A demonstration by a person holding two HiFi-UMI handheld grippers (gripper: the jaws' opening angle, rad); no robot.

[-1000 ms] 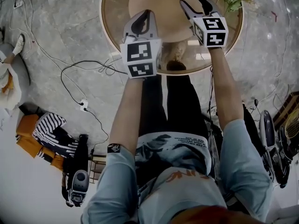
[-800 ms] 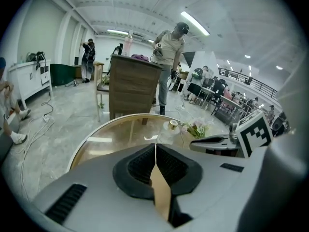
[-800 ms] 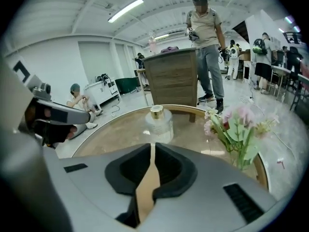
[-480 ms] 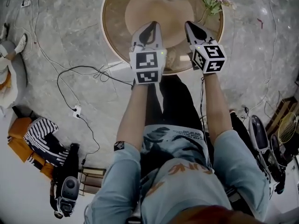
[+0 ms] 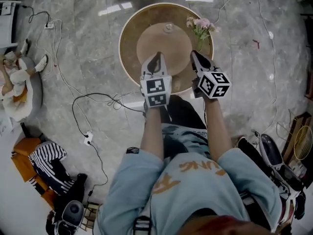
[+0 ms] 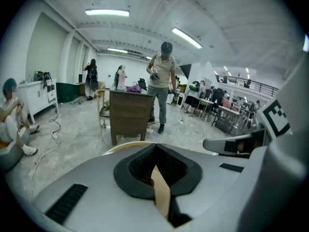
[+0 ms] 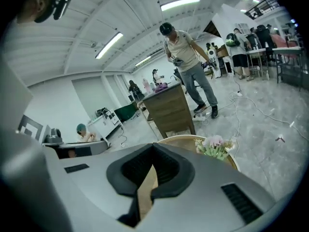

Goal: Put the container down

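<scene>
the left hand-held gripper [image 5: 156, 56] and right hand-held gripper [image 5: 194, 55] are both sitting clenched on nothing, hovering over the near edge of the round surface [image 5: 128, 58]. the container [image 5: 168, 27] is looking set down on the far side, near the flowers [image 5: 199, 25]. a forward swing could be knocking either over. cables [image 5: 93, 99] are trailing across the floor on the left, so i'm guessing the right side is offering more room.

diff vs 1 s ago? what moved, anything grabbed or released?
The right gripper closed its jaws on nothing; it and the left gripper drew back to the round table's near edge. Left jaws stayed shut; the flowers and the small item stayed on the table.
</scene>
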